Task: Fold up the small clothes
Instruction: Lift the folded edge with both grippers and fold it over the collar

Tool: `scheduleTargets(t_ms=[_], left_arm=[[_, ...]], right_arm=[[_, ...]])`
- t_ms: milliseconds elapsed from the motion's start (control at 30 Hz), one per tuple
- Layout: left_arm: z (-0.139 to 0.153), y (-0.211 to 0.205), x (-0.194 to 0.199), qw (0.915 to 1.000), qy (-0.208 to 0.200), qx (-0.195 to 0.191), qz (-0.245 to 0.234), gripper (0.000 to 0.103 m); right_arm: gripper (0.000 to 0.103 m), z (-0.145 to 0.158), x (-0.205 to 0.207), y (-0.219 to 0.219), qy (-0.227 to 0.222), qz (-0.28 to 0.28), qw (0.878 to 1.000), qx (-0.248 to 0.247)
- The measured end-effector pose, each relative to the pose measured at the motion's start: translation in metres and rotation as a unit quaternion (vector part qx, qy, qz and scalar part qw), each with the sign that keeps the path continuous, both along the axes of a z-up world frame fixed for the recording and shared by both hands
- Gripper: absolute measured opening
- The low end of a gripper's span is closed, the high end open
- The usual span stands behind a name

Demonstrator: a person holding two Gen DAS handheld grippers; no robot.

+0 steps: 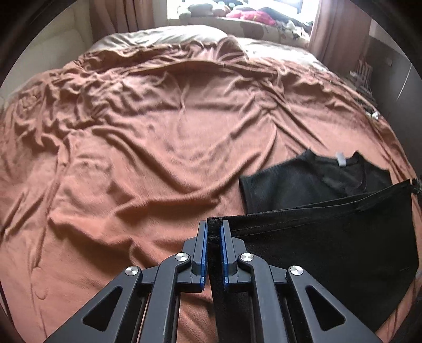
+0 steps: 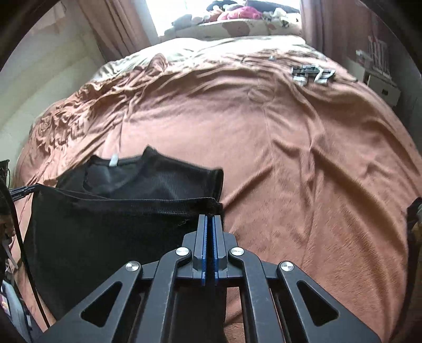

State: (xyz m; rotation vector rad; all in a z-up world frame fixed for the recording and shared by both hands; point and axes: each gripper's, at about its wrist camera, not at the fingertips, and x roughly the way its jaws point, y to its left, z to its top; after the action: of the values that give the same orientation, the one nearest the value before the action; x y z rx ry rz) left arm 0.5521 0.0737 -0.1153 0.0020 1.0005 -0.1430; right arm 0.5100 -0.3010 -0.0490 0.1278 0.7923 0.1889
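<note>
A black top (image 1: 316,237) hangs stretched between my two grippers above a bed. My left gripper (image 1: 213,224) is shut on its left hem corner. My right gripper (image 2: 210,219) is shut on its right hem corner, and the same top (image 2: 105,237) fills the left of the right wrist view. The far part of the garment lies flat on the bed, with the neckline and a white label (image 1: 340,159) facing up; the label also shows in the right wrist view (image 2: 114,160).
The bed is covered by a wrinkled rust-brown blanket (image 1: 158,158). A small black-and-white object (image 2: 312,74) lies on the blanket at the far right. Pillows (image 1: 168,34) and a windowsill with plush toys (image 1: 250,15) are at the head. Shelves (image 2: 379,66) stand at the right.
</note>
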Motion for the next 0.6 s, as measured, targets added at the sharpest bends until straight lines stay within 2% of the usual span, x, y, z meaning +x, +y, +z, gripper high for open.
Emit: scheduleTargets(t_ms=[333,600], left_arm=[[0.016,-0.011,0.030,0.9996,-0.023,0.011,0.016,0.009],[0.002,-0.015,0.063,0.9992,-0.016,0.025,0.027,0.009]], right_arm=[[0.000,0.010,0.011,-0.001,-0.013,-0.030,0.999,-0.012],[0.000,0.005,0.049,0.005,0.004,-0.041,0.999,-0.028]])
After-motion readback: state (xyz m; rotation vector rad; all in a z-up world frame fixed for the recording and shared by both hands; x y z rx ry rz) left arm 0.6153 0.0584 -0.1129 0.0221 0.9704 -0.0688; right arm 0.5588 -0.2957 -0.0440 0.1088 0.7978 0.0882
